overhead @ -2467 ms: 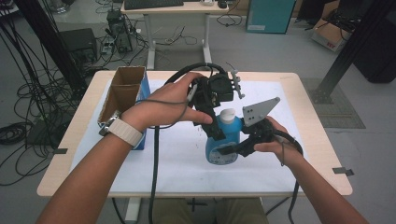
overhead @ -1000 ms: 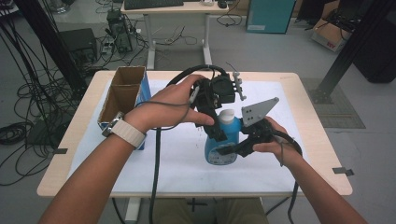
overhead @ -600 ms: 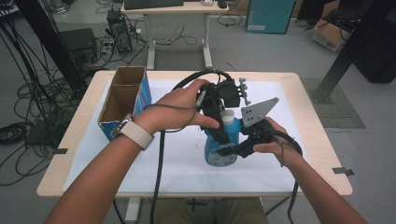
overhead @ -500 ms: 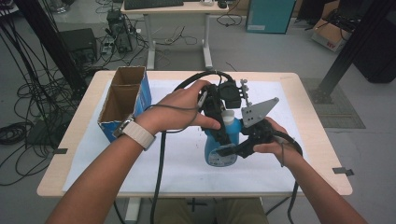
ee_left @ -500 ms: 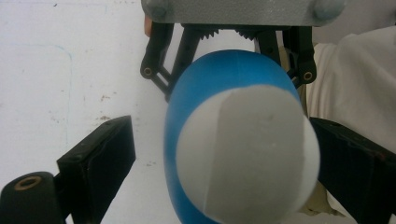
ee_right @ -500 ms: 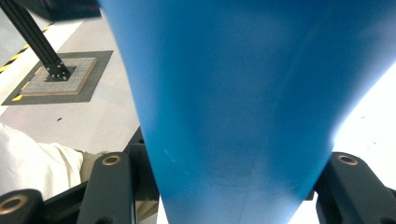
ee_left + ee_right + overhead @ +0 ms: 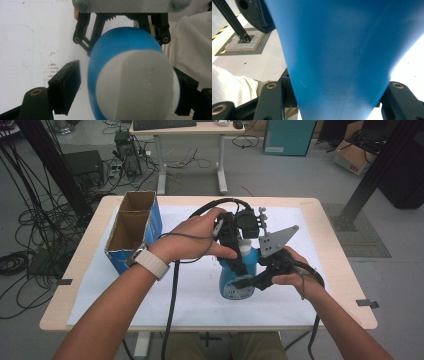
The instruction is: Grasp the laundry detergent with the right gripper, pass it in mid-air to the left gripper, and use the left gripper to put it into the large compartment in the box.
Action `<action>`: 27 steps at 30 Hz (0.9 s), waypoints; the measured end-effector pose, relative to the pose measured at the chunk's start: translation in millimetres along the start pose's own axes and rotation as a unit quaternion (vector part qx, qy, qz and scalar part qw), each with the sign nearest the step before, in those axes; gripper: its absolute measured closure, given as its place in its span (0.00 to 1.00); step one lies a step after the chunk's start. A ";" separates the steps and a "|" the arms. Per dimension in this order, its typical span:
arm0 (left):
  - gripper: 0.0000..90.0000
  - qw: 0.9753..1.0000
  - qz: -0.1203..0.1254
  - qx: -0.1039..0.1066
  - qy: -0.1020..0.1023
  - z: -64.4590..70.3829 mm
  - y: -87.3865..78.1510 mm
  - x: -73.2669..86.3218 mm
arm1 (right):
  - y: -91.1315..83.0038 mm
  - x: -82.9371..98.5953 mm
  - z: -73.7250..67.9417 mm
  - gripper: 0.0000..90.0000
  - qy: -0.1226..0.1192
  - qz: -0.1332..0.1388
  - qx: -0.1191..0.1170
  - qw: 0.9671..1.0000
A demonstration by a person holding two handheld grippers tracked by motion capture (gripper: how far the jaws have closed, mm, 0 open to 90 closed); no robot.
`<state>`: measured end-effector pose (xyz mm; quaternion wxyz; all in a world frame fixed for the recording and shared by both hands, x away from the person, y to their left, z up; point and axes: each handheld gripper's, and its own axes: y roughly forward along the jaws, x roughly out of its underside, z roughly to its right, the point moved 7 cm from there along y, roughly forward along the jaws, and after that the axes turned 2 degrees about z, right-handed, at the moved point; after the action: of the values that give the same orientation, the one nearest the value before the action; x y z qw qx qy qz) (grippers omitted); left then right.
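The left tongs [image 7: 239, 252] come down over the top of the bottle [image 7: 237, 280], which stands upright on the white sheet [image 7: 200, 290] of the desk [image 7: 340, 270], right of the box [image 7: 132, 230]. In the left gripper view these tongs [image 7: 125, 92] stand released: the left jaw sits apart from the bottle [image 7: 117, 55], with white sheet showing in the gap, while the right jaw lies close against the bottle's far side, and contact there cannot be told. The white cap [image 7: 137, 85] sits between the two jaws, blurred by nearness. The left hand [image 7: 197, 237] wraps the gripper body from the box side, fingers reaching over the bottle's shoulder.

The bottle is blue with a white cap [image 7: 245, 249] and a label low on its front. It stands just right of the box, well apart from it.

The right tongs [image 7: 247, 282] meet the bottle low on its body from the side away from the box. In the right gripper view the blue wall [image 7: 342, 55] passes between the two jaws, both pressed close against its flanks, so these tongs [image 7: 337, 100] are clenched on the bottle. The right hand [image 7: 295, 275] holds that gripper just right of the bottle, under the grey plate [image 7: 275, 240].
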<state>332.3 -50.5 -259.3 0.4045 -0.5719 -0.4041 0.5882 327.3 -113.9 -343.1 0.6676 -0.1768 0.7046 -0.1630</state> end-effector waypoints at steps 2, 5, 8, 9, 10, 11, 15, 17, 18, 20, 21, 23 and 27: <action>0.27 1.000 -0.003 0.002 0.003 0.0 0.5 0.1 | 0.1 0.0 -0.4 0.48 0.000 0.000 0.000 1.000; 0.30 1.000 -0.007 0.002 0.005 0.2 2.0 0.6 | -0.4 0.2 -0.9 0.48 0.002 -0.001 -0.001 1.000; 0.34 1.000 -0.004 0.009 0.007 1.8 2.3 -0.2 | -0.4 0.3 -0.5 0.48 0.002 0.000 -0.001 1.000; 0.35 1.000 -0.006 0.004 0.013 0.8 2.8 -0.1 | -0.4 0.6 -0.6 0.48 0.003 0.000 -0.002 1.000; 0.37 1.000 -0.006 0.009 0.008 2.2 3.4 0.0 | -0.3 1.0 -0.4 0.48 0.002 -0.001 -0.001 1.000; 0.39 1.000 -0.008 0.016 0.007 3.0 3.2 0.3 | -0.3 1.4 -0.6 0.48 0.004 -0.003 -0.002 1.000; 0.41 1.000 -0.008 0.014 0.007 3.5 3.9 0.4 | 0.4 2.2 -0.9 0.48 0.005 -0.003 -0.003 1.000; 0.41 1.000 -0.007 0.012 0.010 2.7 3.7 0.7 | 0.5 2.2 -0.8 0.48 0.005 -0.002 -0.003 1.000; 0.42 1.000 -0.009 0.015 0.008 2.2 3.7 1.2 | 0.5 2.3 -1.0 0.48 0.005 -0.003 -0.003 1.000; 0.42 1.000 -0.011 0.014 0.007 2.4 4.1 1.7 | 0.9 2.4 -0.9 0.48 0.005 -0.004 -0.004 1.000; 0.42 1.000 -0.015 0.016 0.005 3.3 4.5 1.8 | 1.1 2.6 -1.0 0.48 0.004 -0.006 -0.003 1.000; 0.42 1.000 -0.018 0.019 0.004 3.3 4.4 2.3 | 1.6 2.8 -1.1 0.48 0.005 -0.006 -0.003 1.000; 0.42 1.000 -0.016 0.017 0.004 3.2 4.5 2.0 | 1.9 2.8 -1.0 0.48 0.003 -0.006 -0.003 1.000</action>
<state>329.0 -50.1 -264.2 0.4246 -0.5609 -0.4017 0.5863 326.1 -113.5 -346.4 0.6639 -0.1826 0.7061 -0.1654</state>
